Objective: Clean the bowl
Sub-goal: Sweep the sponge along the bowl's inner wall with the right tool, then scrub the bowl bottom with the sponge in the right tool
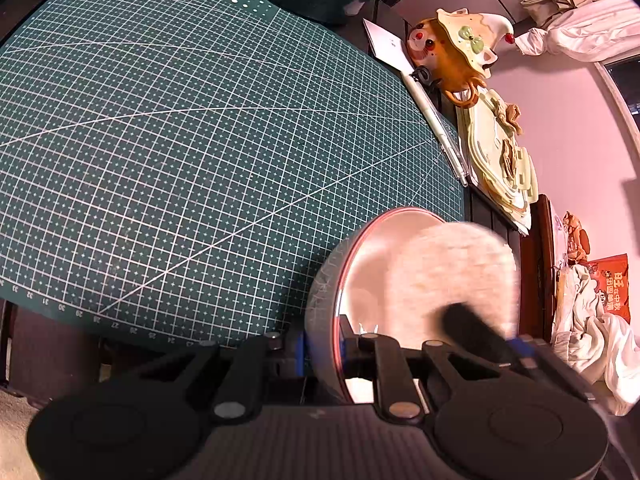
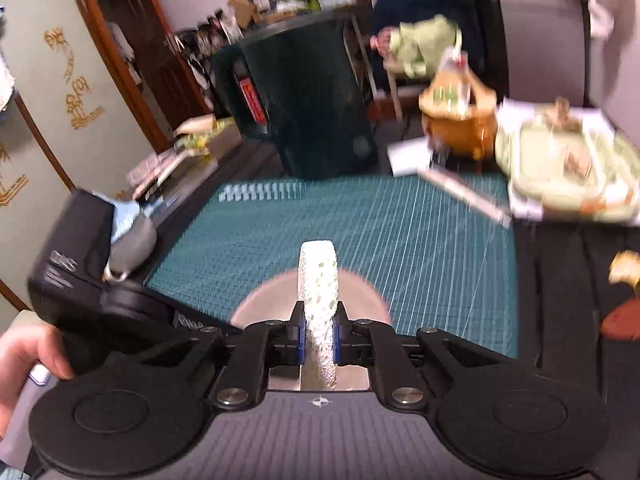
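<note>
**Steel bowl on edge, sponge inside it**

The left gripper (image 1: 322, 354) has its 2 jaws closed on the wall of a metal bowl (image 1: 362, 276), one finger outside and one inside the rim; the bowl is tipped on edge, its round mouth facing right in the left wrist view, its smooth mirror-like outside turned towards the green cutting mat (image 1: 180, 140) and reflecting the grid; it hangs over the mat's near right corner.

A pale, fuzzy round sponge (image 1: 452, 276), blurred, covers much of the bowl's inner face.

In the right wrist view the right gripper (image 2: 319, 340) is closed tight on that sponge (image 2: 318, 280); its porous white slab stands edge-on, long axis pointing away along the fingers; the bowl's pinkish rim (image 2: 276, 300) shows behind it as a blurred arc.

A hand (image 2: 24, 356) grips the left tool.
</note>
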